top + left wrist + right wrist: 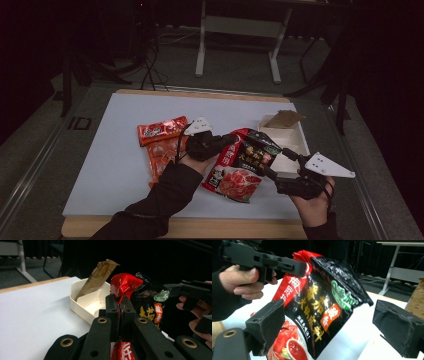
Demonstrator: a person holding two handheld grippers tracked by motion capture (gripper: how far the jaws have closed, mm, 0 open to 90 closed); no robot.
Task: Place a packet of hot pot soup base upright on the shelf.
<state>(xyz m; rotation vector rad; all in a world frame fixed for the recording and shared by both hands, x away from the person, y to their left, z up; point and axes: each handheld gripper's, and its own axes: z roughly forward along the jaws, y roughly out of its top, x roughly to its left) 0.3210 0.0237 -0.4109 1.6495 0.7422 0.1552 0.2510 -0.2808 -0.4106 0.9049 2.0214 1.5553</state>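
Observation:
A red and black sauce packet (240, 165) hangs tilted above the white mat, lifted by its top corner. My left gripper (231, 140) is shut on that red top edge (125, 283), with the jaws (120, 302) pressed together around the foil. My right gripper (278, 161) stands open to the right of the packet. In the right gripper view its two jaws (332, 322) are spread wide with the packet's black face (324, 297) between and beyond them, not touching. The left gripper (294, 265) holds the packet from above there.
A white divided tray (295, 135) sits at the mat's right with a brown packet (284, 118) leaning in it. Two orange-red packets (161, 131) lie left of my left hand. The mat's (115, 165) left and far parts are bare; the table edge runs close in front.

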